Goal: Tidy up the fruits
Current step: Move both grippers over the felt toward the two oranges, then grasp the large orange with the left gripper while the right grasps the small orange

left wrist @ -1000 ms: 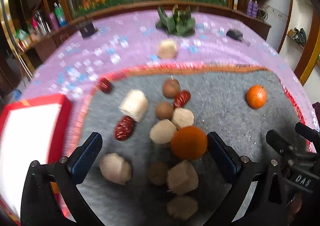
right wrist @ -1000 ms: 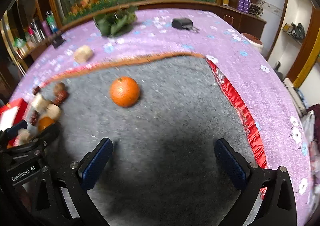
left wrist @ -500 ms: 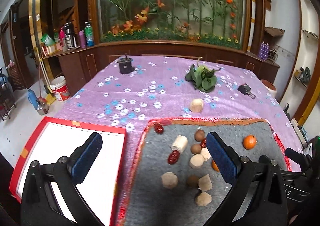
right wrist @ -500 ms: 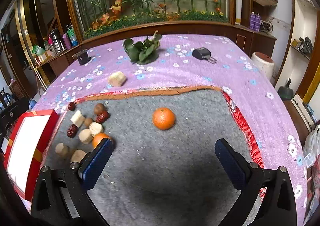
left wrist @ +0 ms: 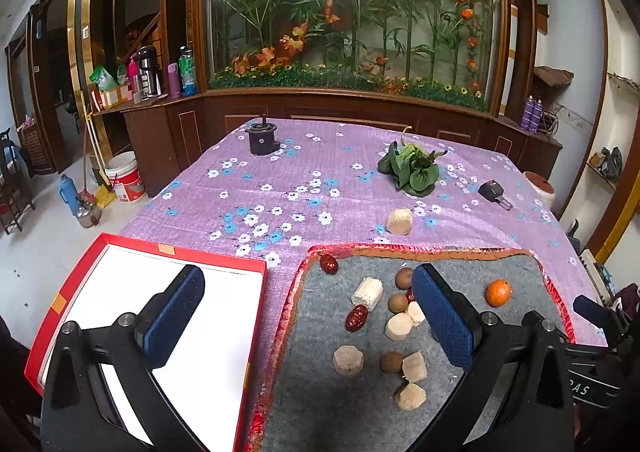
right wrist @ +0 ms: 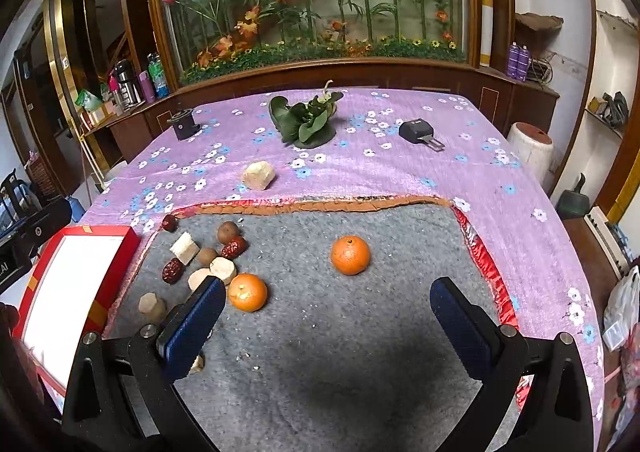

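A grey mat (left wrist: 352, 392) (right wrist: 360, 332) lies on the table and holds two oranges (right wrist: 350, 255) (right wrist: 247, 292), red dates (left wrist: 356, 318) (right wrist: 172, 270), brown round fruits (left wrist: 398, 303) (right wrist: 228, 232) and several pale beige chunks (left wrist: 348, 361) (right wrist: 184, 247). One orange (left wrist: 498, 292) shows in the left wrist view; the other is hidden behind my left finger. A red box with a white inside (left wrist: 120, 284) (right wrist: 68, 272) lies left of the mat. My left gripper (left wrist: 316, 316) is open and empty, high above box and mat. My right gripper (right wrist: 328, 320) is open and empty above the mat's middle.
A purple flowered cloth (left wrist: 300, 188) covers the table. On it lie one beige chunk (left wrist: 399, 221) (right wrist: 259, 175), a leafy green bunch (left wrist: 412, 172) (right wrist: 306, 120), a black cylinder (left wrist: 262, 138) (right wrist: 183, 125) and a black key fob (left wrist: 494, 192) (right wrist: 418, 131). A wooden cabinet stands behind.
Both grippers have risen and pulled back from low over the mat, so the whole table now shows. Both stay open and empty. The fruits have not moved.
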### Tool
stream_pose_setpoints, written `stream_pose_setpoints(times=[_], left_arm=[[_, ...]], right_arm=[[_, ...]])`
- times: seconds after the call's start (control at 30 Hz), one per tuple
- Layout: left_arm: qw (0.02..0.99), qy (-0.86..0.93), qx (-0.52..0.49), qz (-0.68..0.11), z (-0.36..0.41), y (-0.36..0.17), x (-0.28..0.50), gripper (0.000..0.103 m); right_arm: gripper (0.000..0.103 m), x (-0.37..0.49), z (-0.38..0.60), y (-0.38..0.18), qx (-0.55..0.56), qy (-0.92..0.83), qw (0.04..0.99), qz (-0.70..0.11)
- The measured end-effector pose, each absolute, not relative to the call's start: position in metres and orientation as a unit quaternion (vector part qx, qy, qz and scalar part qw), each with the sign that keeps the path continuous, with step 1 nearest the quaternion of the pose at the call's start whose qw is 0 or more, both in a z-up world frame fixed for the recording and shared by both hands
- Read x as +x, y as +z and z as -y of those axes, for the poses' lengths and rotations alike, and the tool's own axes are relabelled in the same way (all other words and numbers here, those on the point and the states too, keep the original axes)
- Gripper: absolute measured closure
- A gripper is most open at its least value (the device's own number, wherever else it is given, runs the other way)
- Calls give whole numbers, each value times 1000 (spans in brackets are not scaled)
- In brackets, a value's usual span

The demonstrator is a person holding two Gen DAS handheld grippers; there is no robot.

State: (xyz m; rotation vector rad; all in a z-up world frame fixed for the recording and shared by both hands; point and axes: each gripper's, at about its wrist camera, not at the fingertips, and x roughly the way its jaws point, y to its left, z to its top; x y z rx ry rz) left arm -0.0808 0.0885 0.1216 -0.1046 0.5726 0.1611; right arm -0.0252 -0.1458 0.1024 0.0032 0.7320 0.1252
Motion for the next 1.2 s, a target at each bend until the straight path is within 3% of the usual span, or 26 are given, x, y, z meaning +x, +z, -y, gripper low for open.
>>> stream_pose_setpoints(times=[0.5,0.8,1.07,1.13,1.2], left_arm=[[954,69,-50,-286,-89,119,-77,0],[917,-18,-37,-397,-82,61,-74,0],[899,-63,11,-434,-37,41,-86,0],[896,-70,18,-438,-29,44,-85,0],[900,-73,29,-428,-22,54,-79,0]], right_arm=[[0,-25,151,102,0,63,930,-363],[2,-12,178,83,-68,101,921,-369],[4,19,169,74,-120,132,917,-356],[7,30,159,68,-137,128,914,-361],[17,42,152,59,-141,130,908,-372]])
